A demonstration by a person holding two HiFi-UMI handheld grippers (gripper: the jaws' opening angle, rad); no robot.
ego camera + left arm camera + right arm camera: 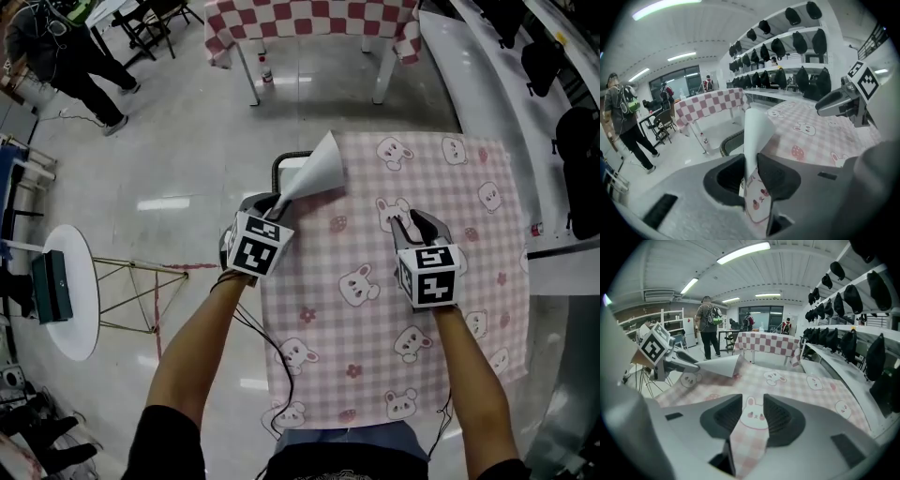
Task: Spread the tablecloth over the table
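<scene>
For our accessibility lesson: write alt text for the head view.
Seen from above, two hand-held grippers work a pink checked bunny cloth: the left gripper pinches a raised corner showing its white underside, the right gripper holds the middle.

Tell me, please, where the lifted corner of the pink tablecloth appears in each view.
Head view: lifted corner of the tablecloth, upper centre, above the left gripper.
Left gripper view: corner at centre, upright between the fingers.
Right gripper view: corner left of centre, mid-height.
Shared landmark: red-checked table behind.
</scene>
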